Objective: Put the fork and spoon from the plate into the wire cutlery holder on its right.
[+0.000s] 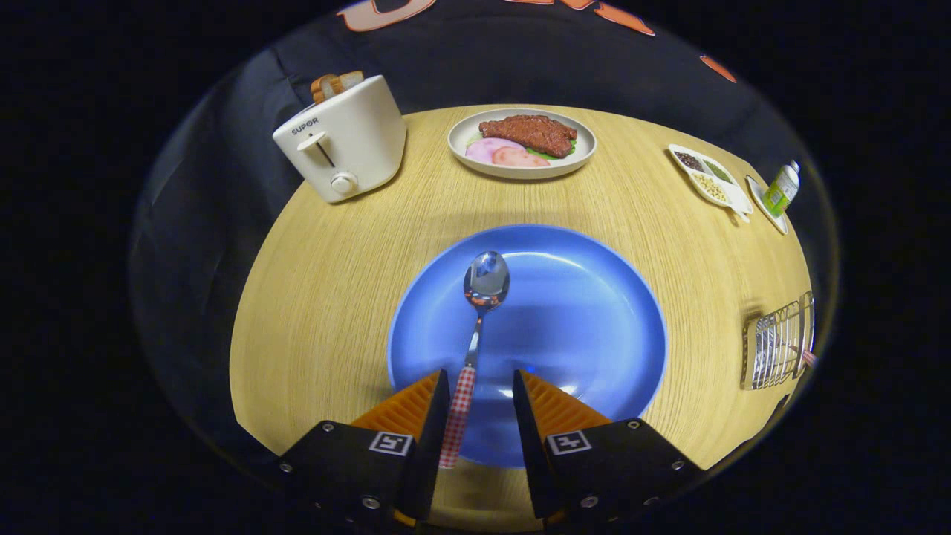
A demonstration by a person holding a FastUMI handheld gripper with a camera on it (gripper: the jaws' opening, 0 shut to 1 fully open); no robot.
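Observation:
A spoon (475,334) with a shiny bowl and a red-and-white checked handle lies on the blue plate (587,312), bowl pointing away from me. My gripper (481,379) is open, and the spoon's handle runs between the fingers, close to the left finger (438,401); the right finger stands apart from it. The wire cutlery holder (776,345) stands on the table to the right of the plate, with a bit of a checked handle showing at its far side.
A white toaster (343,137) with bread stands at the back left of the round wooden table (319,297). A plate of meat and ham (521,143) is at the back. A divided condiment dish (709,178) and a small bottle (780,189) sit at the back right.

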